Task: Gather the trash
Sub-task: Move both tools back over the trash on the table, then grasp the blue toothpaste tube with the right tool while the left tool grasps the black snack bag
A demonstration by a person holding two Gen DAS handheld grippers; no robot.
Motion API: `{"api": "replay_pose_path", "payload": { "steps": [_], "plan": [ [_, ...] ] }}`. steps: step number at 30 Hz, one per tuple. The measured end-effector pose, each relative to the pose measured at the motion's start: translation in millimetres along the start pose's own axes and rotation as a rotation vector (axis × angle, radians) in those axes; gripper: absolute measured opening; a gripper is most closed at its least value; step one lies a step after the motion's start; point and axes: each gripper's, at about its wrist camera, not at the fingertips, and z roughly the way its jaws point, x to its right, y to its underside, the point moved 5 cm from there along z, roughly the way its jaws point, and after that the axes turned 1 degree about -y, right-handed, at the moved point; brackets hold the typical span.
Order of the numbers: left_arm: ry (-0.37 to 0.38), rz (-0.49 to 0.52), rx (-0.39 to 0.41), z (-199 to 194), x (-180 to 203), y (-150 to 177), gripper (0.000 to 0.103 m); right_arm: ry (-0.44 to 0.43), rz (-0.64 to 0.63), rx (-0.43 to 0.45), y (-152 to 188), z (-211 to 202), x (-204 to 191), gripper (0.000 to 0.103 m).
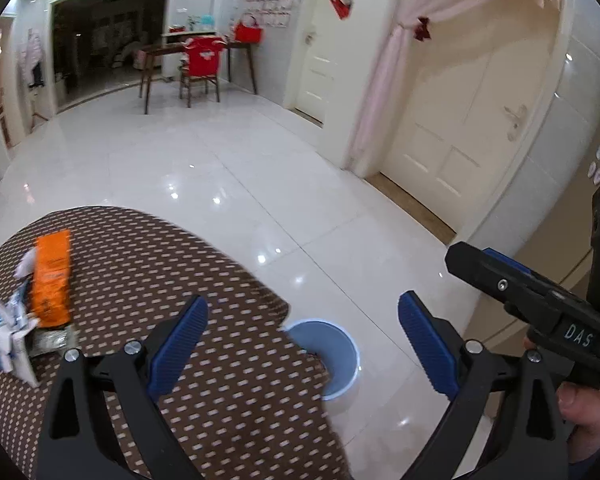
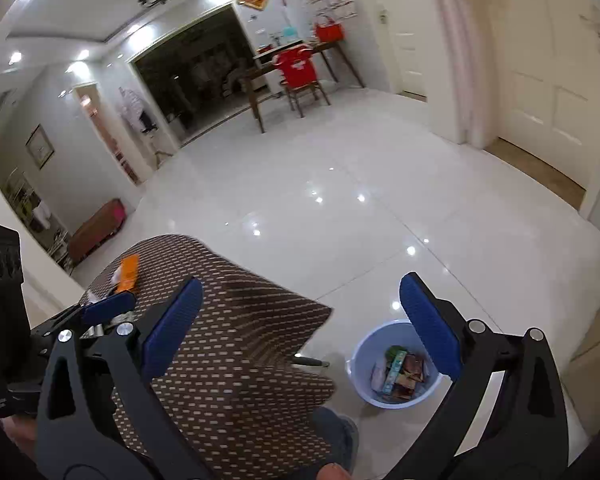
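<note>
Holding both grippers up over the table edge, you have the left gripper spread wide with nothing between its 2 ribbed blue pads, and the right gripper is spread just as wide and equally empty. Below your left tool lies the round table draped in a brown cloth with small cream dashes, and the remaining trash sits together near its far left side: a flat orange foil packet lying lengthwise, with a crumpled blue-and-white wrapper touching its left edge and something grey and shiny tucked just beneath the packet's near end, too blurred to identify. The round pale-blue plastic bin stands on the glossy white tiled floor just beside the table, and the hanging cloth hides its left part in your left view. From your right tool the bin shows more fully, and you can see it already holds several colourful wrappers and small cartons lying jumbled at the bottom. Your right gripper appears at the right edge of the left view, its body marked with pale letters, with your hand wrapped around its handle. Your denim-clad knee shows under the cloth's hem in the right view. Across the room stand a dark wooden table and a chair covered in red fabric.
</note>
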Motion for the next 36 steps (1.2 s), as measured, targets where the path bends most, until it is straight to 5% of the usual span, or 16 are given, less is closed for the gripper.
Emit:
{"api": "replay_pose_path", "payload": {
  "steps": [12, 29, 36],
  "plan": [
    [-0.219, -0.096, 0.109, -81.1, -107.1, 30.9, 0.094, -0.150, -0.175, -0.084, 13.0, 36.1, -121.0, 0.097],
    [-0.438, -0.368, 0.118, -144.0, -272.2, 111.4, 0.094, -0.330, -0.388, -0.293, 70.1, 144.9, -290.2, 0.096],
    [-0.490, -0.404, 0.094, -139.0, -318.5, 121.0, 0.094, -0.330, -0.441, -0.400, 83.5, 208.3, -329.1, 0.062]
  ]
}}
